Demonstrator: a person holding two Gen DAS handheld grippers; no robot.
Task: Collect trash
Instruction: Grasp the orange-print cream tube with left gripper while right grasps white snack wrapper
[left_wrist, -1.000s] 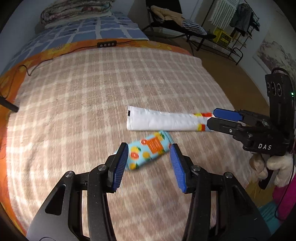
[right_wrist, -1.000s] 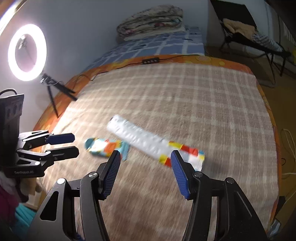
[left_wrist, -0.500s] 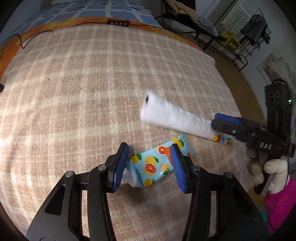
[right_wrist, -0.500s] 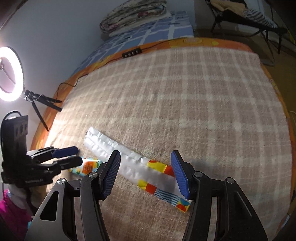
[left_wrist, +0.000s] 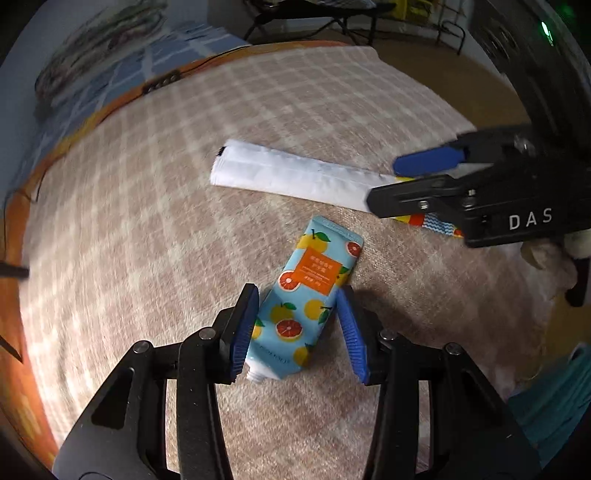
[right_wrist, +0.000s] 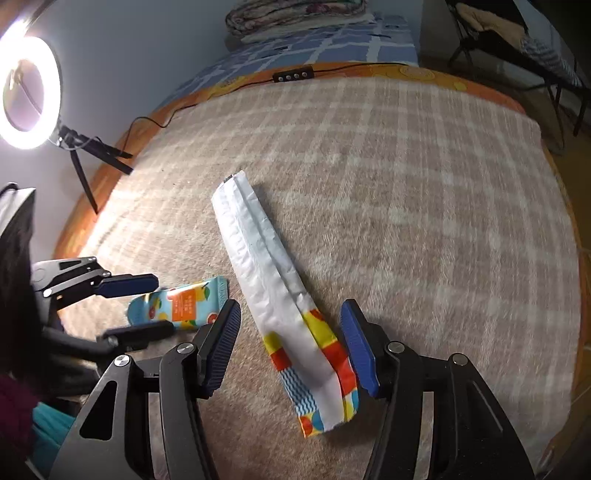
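Left gripper (left_wrist: 301, 328) straddles the fruit-print tube (left_wrist: 308, 299), jaws have just been closing a little, pads not yet pressing. Right gripper (right_wrist: 290, 349) stands part-open over the printed end of the long white wrapper (right_wrist: 258, 251), which lies just beyond the tube on the plaid blanket (right_wrist: 424, 206). Risks: tube is slick and tapered, could squirt out toward its neck; flat wrapper may slide, or the pads pinch blanket pile instead.

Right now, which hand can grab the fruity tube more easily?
Left. The left tongs already straddle the fruity tube, pads not yet pressing. The right tongs sit around the long white wrapper instead.
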